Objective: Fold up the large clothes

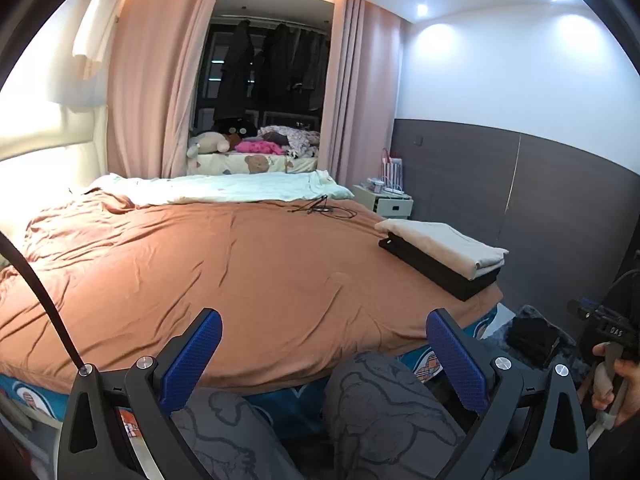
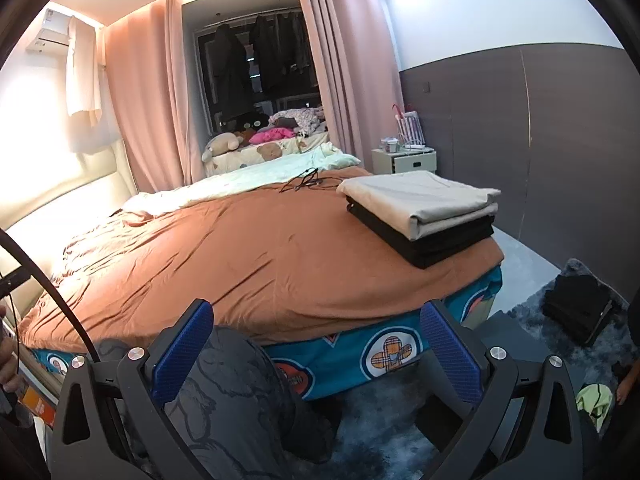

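Both grippers, left (image 1: 324, 354) and right (image 2: 316, 346), hang spread and empty over the person's knees (image 1: 384, 404) at the edge of the bed (image 1: 240, 272), cables (image 1: 320, 208) lying at its far side. Folded clothes (image 2: 420, 212) are stacked on the bed's right corner. Only the right wrist view shows the dark pile (image 2: 576, 304) whole on the rug (image 2: 540, 320).

Warm glare left, fisheye-warped edges

Rust-orange bedspread (image 2: 240, 248), beige folded cloth (image 2: 420, 196) over black folded garment (image 2: 440, 240).
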Demonstrator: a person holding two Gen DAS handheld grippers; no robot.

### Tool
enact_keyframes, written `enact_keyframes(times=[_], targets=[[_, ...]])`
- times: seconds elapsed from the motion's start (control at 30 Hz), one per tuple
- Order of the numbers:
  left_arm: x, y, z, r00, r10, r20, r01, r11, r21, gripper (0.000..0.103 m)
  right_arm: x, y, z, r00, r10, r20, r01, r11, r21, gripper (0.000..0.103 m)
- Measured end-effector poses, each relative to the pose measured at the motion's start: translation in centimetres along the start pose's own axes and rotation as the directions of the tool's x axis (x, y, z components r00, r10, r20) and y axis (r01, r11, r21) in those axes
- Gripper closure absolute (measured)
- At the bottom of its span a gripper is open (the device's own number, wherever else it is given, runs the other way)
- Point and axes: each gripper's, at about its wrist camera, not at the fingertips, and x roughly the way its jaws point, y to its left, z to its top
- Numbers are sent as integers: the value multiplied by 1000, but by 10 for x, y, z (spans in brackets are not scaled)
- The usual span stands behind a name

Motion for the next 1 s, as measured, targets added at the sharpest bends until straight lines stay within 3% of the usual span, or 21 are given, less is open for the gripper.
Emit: enact_keyframes(times=[1.0], targets=[[-19, -10, -8, 1000, 5, 17, -5, 1000, 13, 0, -6, 19, -7, 1000, 17, 13, -17, 1000, -4, 0]])
